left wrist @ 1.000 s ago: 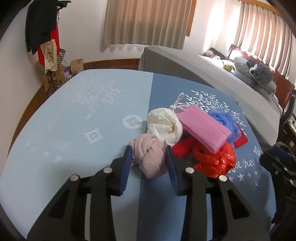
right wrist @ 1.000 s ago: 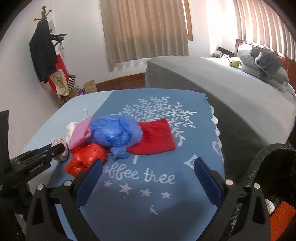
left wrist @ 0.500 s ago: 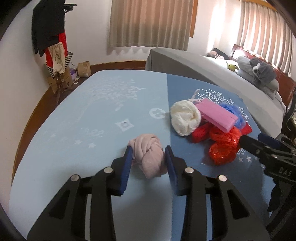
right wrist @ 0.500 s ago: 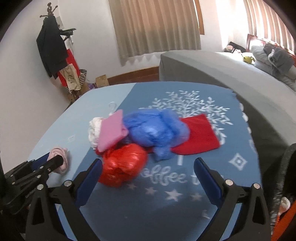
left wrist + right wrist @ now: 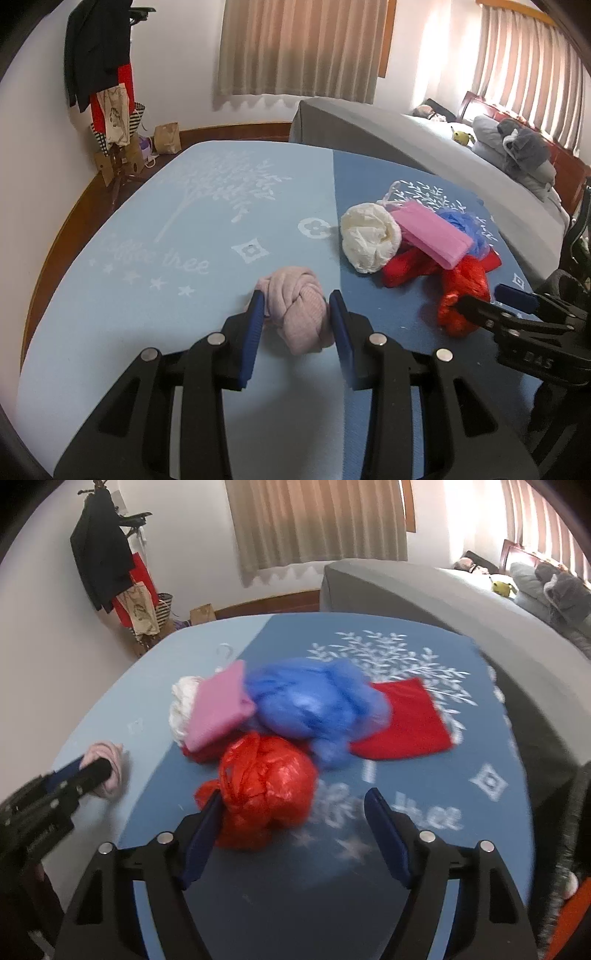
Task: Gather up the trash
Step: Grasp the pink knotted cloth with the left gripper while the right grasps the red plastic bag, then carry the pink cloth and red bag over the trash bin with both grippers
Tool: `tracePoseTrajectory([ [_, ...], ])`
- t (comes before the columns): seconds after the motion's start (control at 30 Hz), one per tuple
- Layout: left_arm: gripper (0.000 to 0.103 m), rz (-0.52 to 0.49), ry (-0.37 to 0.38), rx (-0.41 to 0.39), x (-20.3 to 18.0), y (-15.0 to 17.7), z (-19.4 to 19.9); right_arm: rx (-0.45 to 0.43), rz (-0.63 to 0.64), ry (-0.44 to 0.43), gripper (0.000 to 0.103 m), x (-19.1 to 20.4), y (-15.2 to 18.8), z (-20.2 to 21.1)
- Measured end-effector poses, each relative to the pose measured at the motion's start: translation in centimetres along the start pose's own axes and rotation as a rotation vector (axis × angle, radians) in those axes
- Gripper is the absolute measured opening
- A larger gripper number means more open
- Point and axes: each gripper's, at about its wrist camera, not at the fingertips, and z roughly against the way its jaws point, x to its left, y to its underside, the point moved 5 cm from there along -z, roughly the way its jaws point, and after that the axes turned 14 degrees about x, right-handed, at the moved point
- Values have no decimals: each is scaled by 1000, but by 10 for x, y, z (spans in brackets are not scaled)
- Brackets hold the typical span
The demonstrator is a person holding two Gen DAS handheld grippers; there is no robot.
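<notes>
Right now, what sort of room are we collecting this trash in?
Most likely a bedroom in a home. A bed with a grey cover and pillows stands behind the blue-clothed table, curtains hang over the windows, and coats and bags hang on a rack in the corner.

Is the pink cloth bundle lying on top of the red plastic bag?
No, the pink cloth bundle sits apart on the light blue cloth, between the left hand-held gripper pads, away from the red plastic bag.
</notes>
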Motion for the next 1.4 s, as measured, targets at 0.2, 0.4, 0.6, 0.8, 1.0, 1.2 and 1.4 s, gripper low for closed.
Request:
tracePoseTrajectory([
  [0.2,35,-2,14,1,-9,4,1,-17,-32,-34,76,-16,9,16],
  [0.4,35,-12,13,-2,-9,3,2,-23,-43,-97,76,-4,-5,11],
  [0.6,35,-14,-1,-7,-4,4,3,-12,-13,-93,75,15,-16,-1],
  [0.8,35,-7,-3,-8,-5,5,3,28,22,-51,50,22,-14,-14],
  [1.0,35,-11,5,-15,-10,4,8,10,21,-74,44,13,-9,-1],
  [1.2,35,-27,23,-41,-23,3,21,-40,33,-65,44,2,-5,29],
  [1.4,35,-65,56,-70,-51,1,37,-74,10,-76,44,-15,-2,57],
])
